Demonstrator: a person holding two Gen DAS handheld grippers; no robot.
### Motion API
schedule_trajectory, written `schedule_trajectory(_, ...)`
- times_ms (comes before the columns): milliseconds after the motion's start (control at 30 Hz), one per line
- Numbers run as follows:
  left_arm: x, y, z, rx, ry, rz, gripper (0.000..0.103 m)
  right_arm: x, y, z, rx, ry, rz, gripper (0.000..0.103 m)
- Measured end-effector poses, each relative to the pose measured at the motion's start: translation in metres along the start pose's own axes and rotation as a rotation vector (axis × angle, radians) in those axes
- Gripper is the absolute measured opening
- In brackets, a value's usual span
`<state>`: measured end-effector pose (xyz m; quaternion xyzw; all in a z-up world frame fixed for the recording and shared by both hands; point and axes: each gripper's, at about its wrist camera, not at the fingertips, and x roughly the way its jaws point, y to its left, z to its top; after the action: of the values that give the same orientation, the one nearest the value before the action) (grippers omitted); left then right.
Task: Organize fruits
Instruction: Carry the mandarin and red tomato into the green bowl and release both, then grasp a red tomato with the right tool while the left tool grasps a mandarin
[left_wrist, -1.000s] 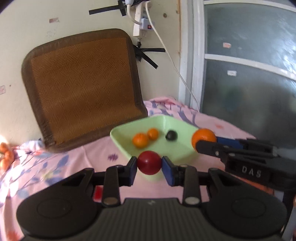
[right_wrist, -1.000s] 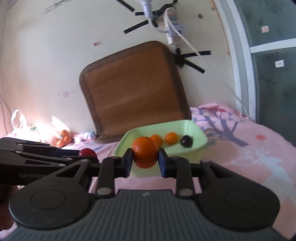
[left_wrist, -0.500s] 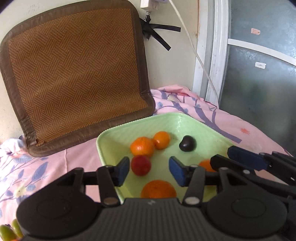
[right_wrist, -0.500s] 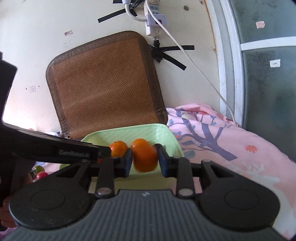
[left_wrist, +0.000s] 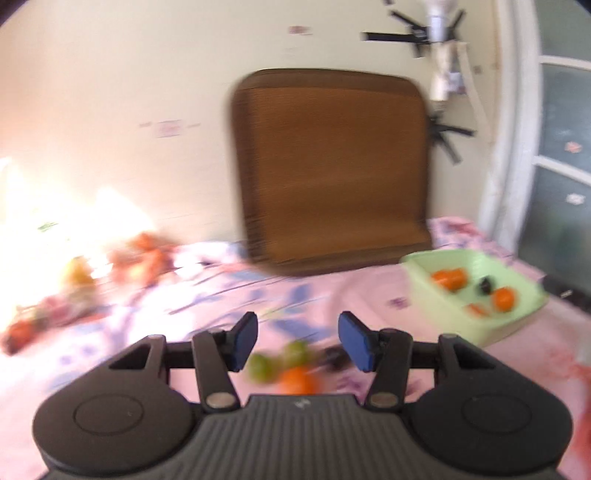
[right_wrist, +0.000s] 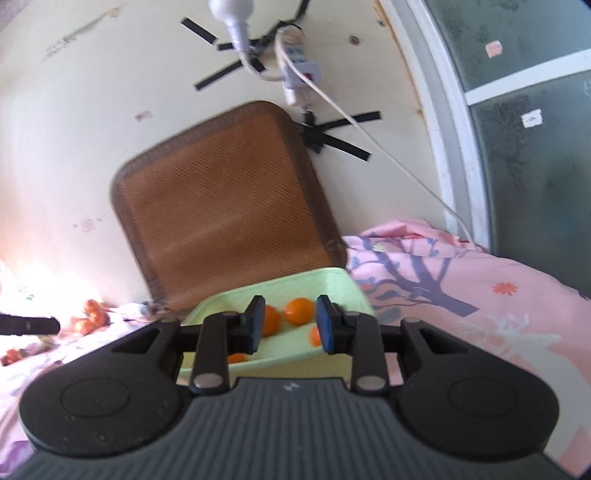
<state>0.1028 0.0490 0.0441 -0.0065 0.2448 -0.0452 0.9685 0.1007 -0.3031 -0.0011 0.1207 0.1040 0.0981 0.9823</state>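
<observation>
Left wrist view, heavily smeared. Left gripper stands released, nothing between its blue pads. It points at loose fruit on the pink floral bedsheet: two green fruits, an orange one and something dark just beside them, too blurred to name. More fruit lies well off to the left in a sun-washed heap, with reddish pieces nearer the edge. Green tray sits to the right, near the woven brown mat leaning on the wall. It holds several orange fruits and one dark one.

Right wrist view, sharper. Right gripper hovers over the near rim of the tray. The log reading has its jaws closing slightly, but they are apart, and no fruit is pinched; oranges seen between the pads lie down in the tray. Another small orange pile rests by the wall at left.

Progress, my reading: partway. A handful of fruit is trayed; the green pair, the loose orange, the dark piece and both far piles remain on the bed.
</observation>
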Motion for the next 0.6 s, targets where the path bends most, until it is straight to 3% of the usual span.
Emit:
schedule_trajectory(133,-0.004,0.032,-0.018,-0.048,0.05,0.04,0.05,-0.009,0.044,-0.005,-0.081,0.047,0.136,0.033)
schedule_trajectory(267,0.004,0.029,-0.027,-0.059,0.056,-0.006,0.05,0.008,0.093,-0.019,-0.206,0.175,0.242,0.033)
schedule_trajectory(500,0.028,0.002,-0.029,-0.024,0.081,-0.089,0.051,0.035,0.134,-0.04,-0.309,0.285,0.237,0.033)
schedule_trajectory(600,0.038,-0.01,-0.031,0.02,0.093,-0.085,0.054,0.05,0.138,-0.042,-0.325,0.316,0.212,0.034)
